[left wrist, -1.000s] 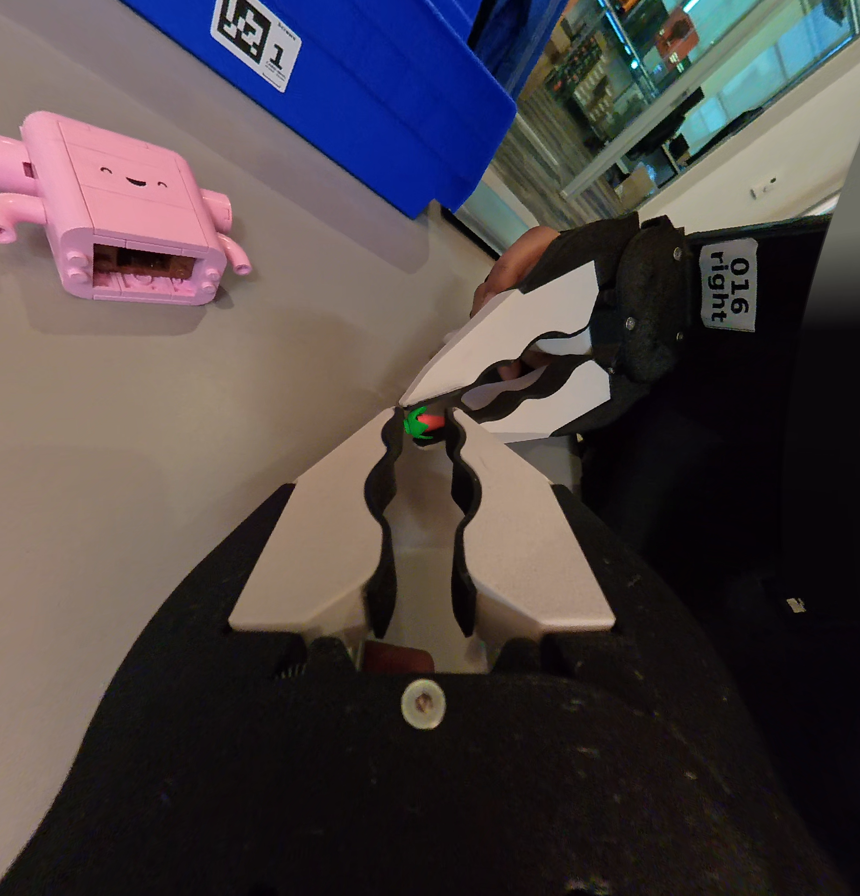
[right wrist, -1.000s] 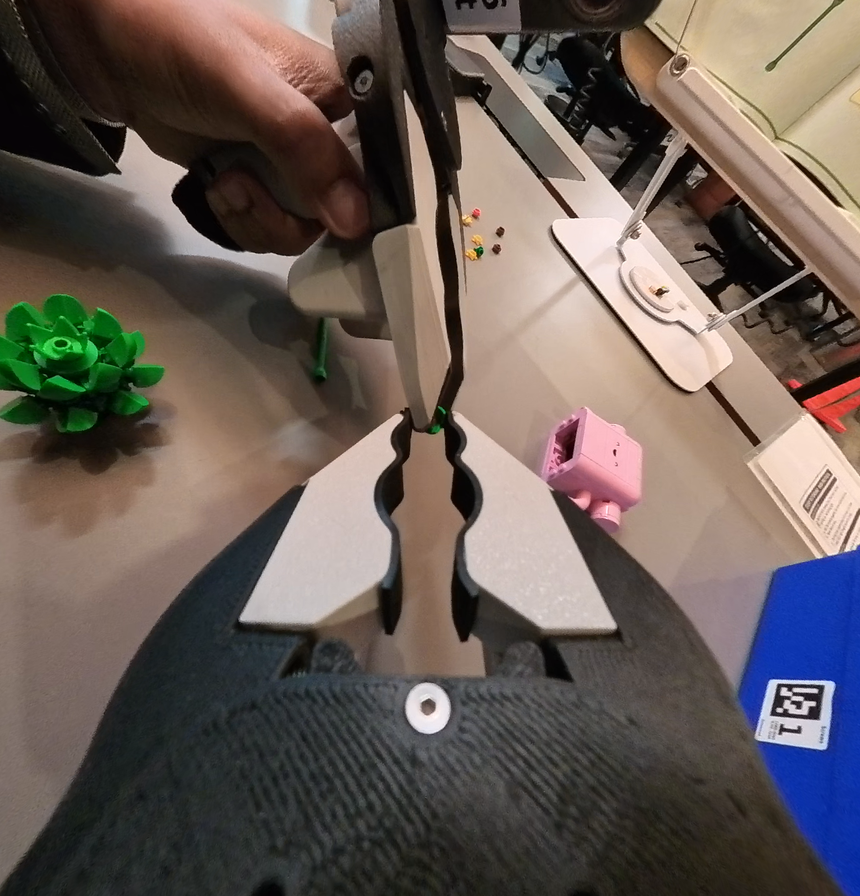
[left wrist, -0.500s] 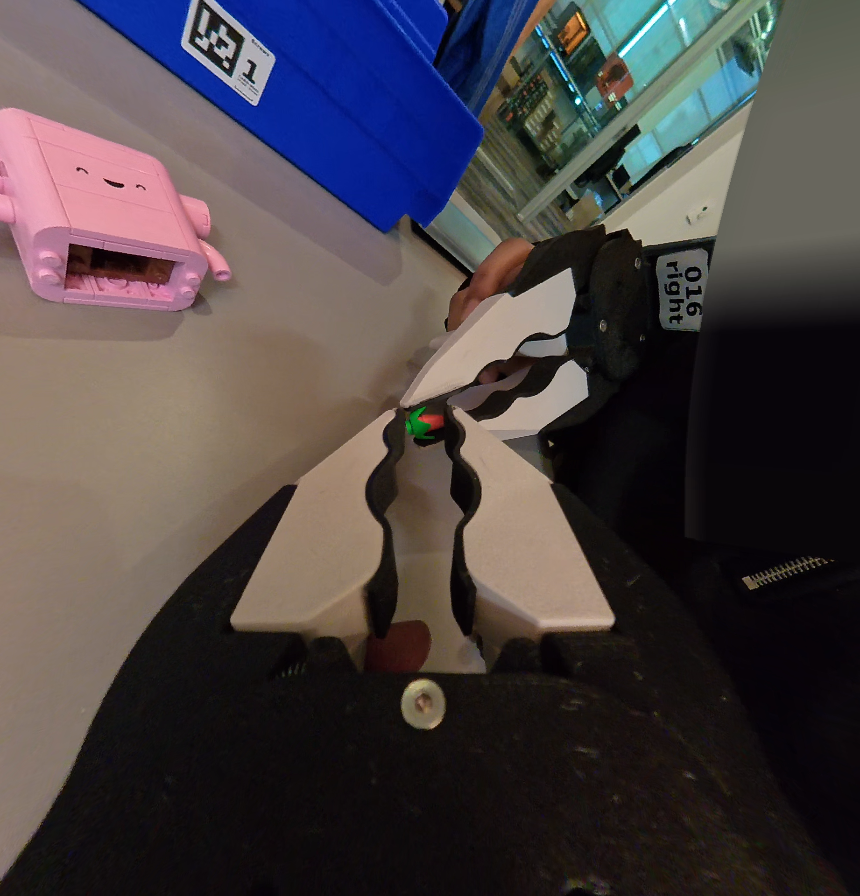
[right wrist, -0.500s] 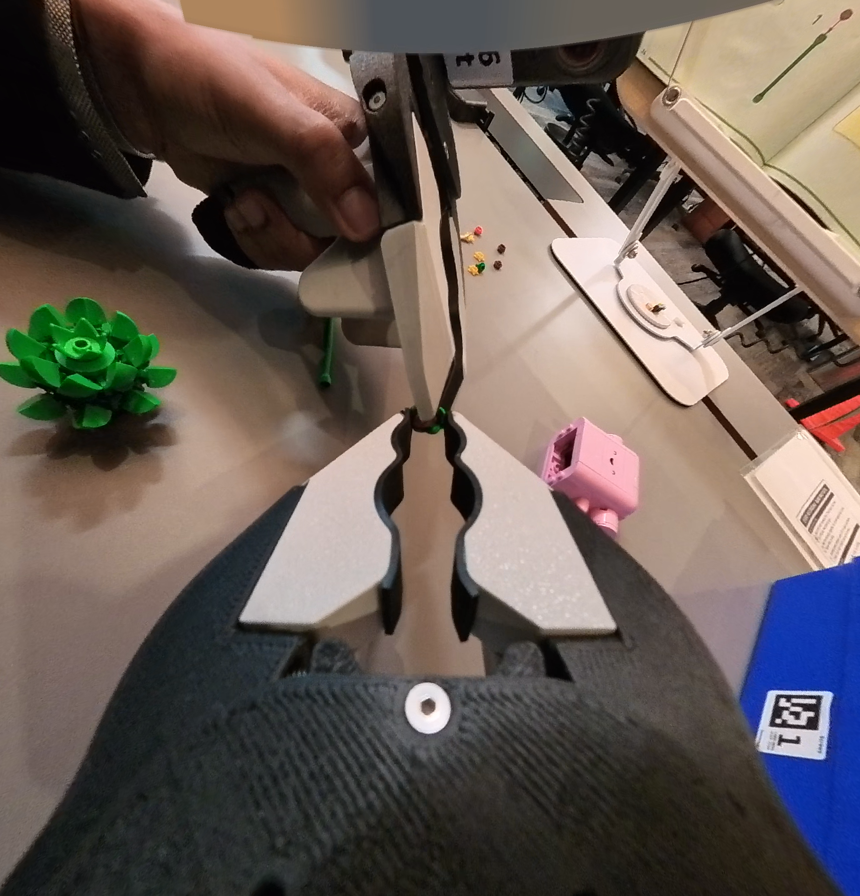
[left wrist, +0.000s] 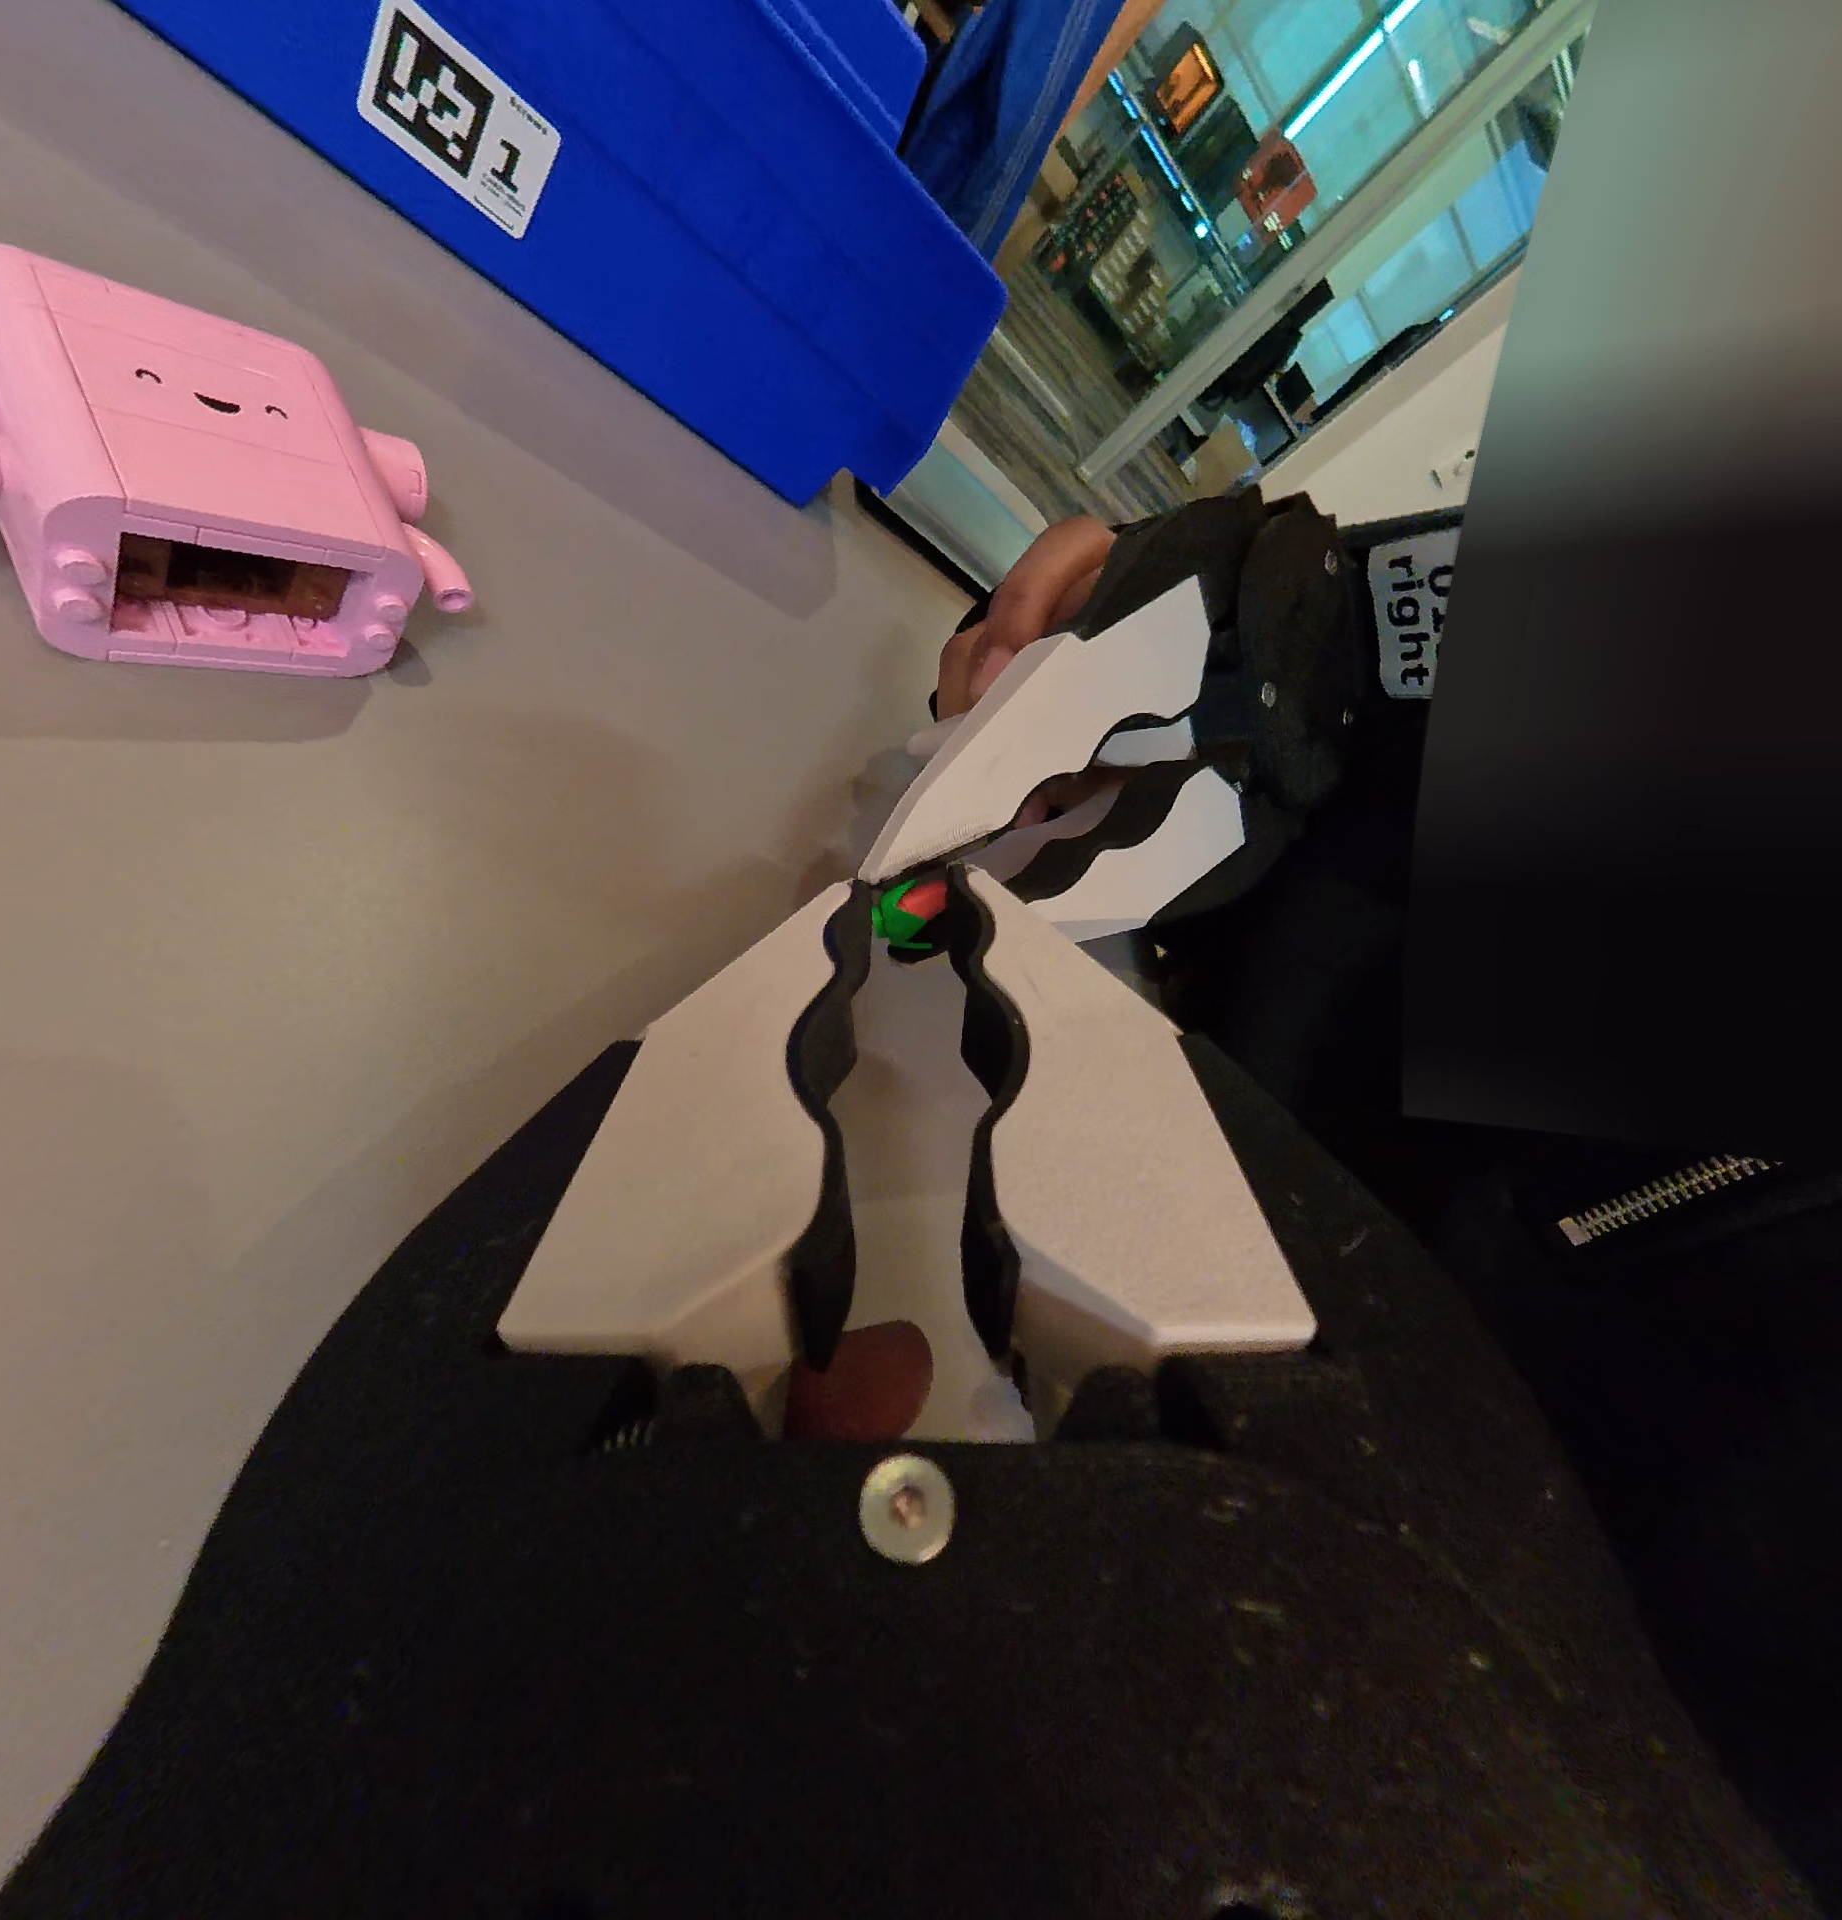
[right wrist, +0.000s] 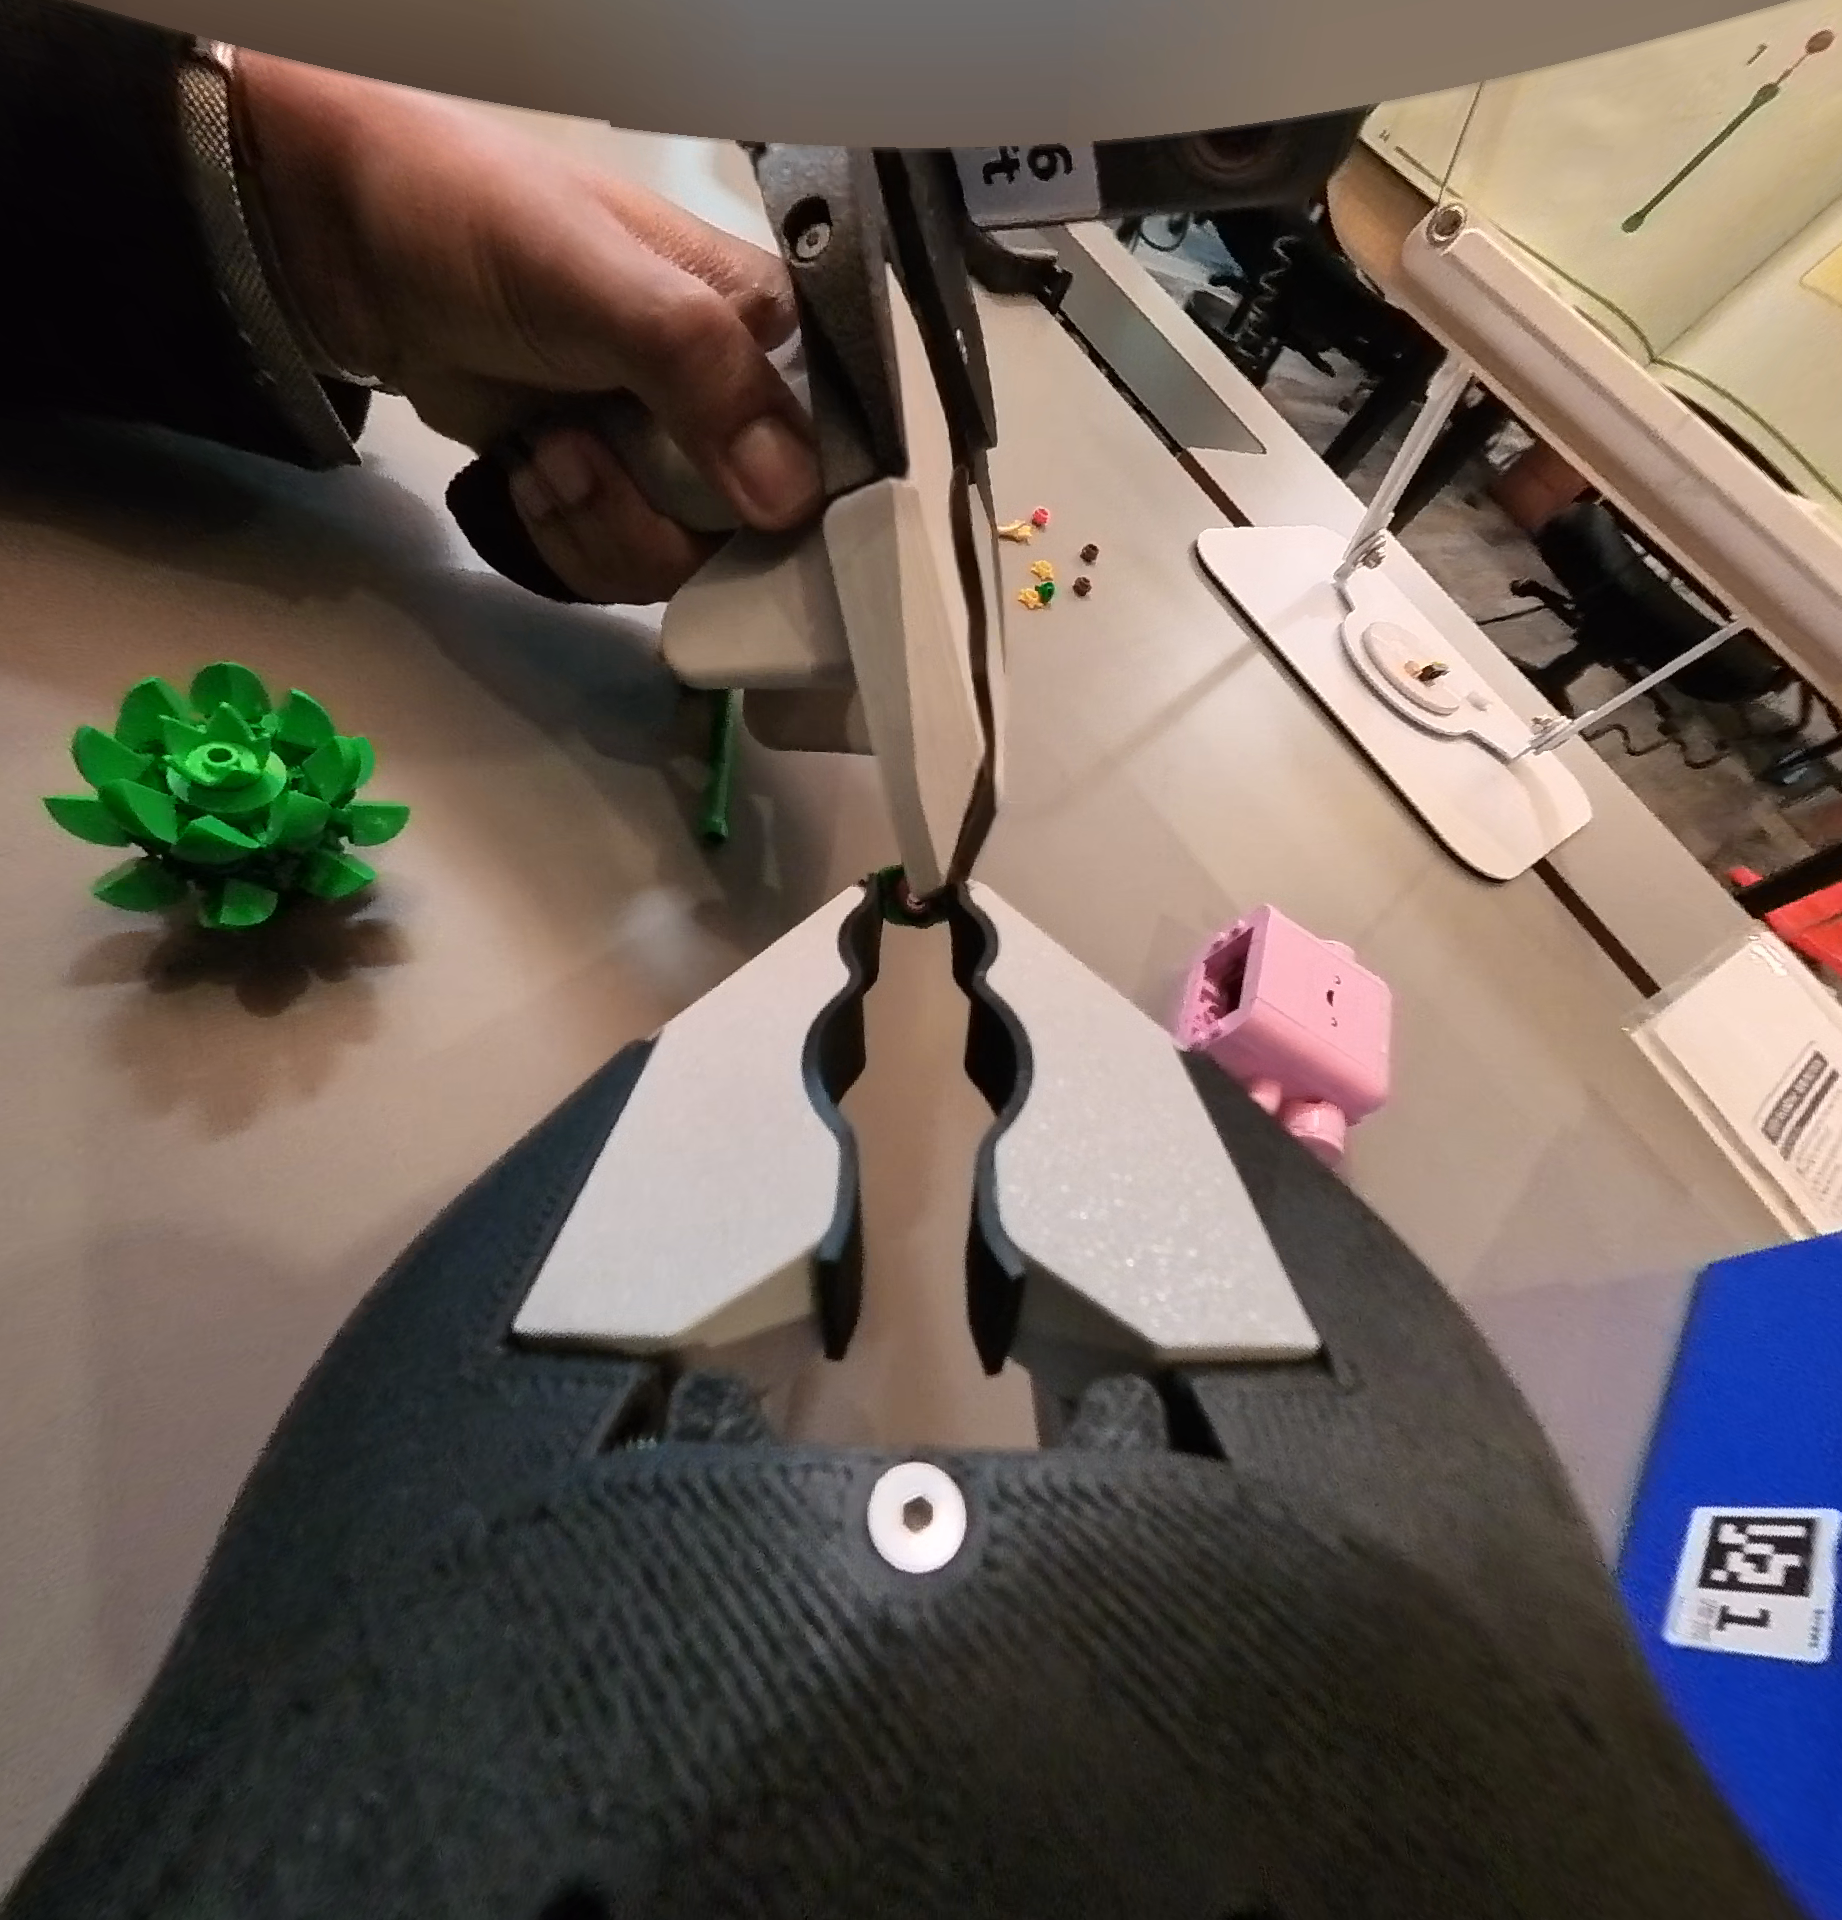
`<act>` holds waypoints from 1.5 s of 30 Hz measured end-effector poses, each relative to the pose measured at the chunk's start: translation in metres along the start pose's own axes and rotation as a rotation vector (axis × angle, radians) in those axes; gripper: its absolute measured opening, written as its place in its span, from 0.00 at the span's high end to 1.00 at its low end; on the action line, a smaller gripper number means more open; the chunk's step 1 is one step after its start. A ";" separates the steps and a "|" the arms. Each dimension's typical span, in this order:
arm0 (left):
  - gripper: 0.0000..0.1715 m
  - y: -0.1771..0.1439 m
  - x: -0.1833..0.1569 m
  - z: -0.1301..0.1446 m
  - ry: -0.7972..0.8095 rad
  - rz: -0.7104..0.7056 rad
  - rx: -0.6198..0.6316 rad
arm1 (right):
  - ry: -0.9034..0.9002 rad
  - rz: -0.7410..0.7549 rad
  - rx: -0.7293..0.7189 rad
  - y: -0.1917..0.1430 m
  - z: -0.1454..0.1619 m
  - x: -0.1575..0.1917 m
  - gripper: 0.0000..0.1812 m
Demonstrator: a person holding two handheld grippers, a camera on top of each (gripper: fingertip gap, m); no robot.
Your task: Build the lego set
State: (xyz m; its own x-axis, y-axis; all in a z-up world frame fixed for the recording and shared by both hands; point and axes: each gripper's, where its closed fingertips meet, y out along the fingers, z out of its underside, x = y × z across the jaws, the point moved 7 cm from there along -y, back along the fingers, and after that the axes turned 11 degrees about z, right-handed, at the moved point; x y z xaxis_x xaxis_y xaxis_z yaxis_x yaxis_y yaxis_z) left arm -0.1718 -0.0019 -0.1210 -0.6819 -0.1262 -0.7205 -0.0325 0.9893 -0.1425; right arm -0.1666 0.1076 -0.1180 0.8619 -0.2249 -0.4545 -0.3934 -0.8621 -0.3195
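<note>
A tiny green-and-red lego piece (left wrist: 904, 914) sits between the tips of my left gripper (left wrist: 901, 920), which is shut on it above the table. My right gripper (left wrist: 932, 857) comes in from the right and meets the same piece tip to tip. In the right wrist view the piece (right wrist: 901, 902) shows green at the tips of my right gripper (right wrist: 912, 902), which is shut on it. The left gripper (right wrist: 943, 873) comes down from above, held by a hand (right wrist: 584, 343). A pink lego figure (left wrist: 190, 488) lies on the table, also seen in the right wrist view (right wrist: 1296, 1023).
A green leafy lego plant (right wrist: 221, 800) stands to the left and a green rod (right wrist: 719, 779) lies beyond it. Several small loose pieces (right wrist: 1052, 566) lie farther back. A white stand (right wrist: 1416, 675) and a blue bin (left wrist: 636, 208) (right wrist: 1779, 1538) border the grey table. My left and right fingertips are right by each other. The green leafy lego plant (right wrist: 221, 800) is about 11 centimetres from both grippers' fingertips.
Both grippers have stayed tip to tip on the small piece while shifting slightly together. The piece has turned a little between the tips.
</note>
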 end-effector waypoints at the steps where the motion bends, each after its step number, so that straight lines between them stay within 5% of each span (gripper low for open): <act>1: 0.93 0.000 0.000 0.000 0.001 0.001 0.003 | 0.011 -0.006 -0.001 0.000 0.000 0.000 0.94; 32: 0.92 -0.001 -0.006 -0.001 0.048 0.068 -0.038 | 0.054 -0.018 -0.058 -0.006 -0.003 -0.005 0.94; 38: 1.00 -0.007 -0.007 -0.004 0.080 0.063 -0.080 | 0.050 -0.014 -0.043 -0.007 -0.001 -0.006 0.94; 45: 0.94 -0.003 -0.007 -0.001 0.063 0.090 -0.044 | 0.132 -0.005 -0.071 -0.010 0.000 -0.015 0.94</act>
State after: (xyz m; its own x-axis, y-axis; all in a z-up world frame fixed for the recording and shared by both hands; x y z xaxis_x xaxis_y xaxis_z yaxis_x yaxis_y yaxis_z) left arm -0.1674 -0.0043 -0.1145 -0.7277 -0.0336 -0.6851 -0.0002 0.9988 -0.0487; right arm -0.1758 0.1197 -0.1079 0.9001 -0.2739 -0.3387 -0.3694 -0.8922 -0.2601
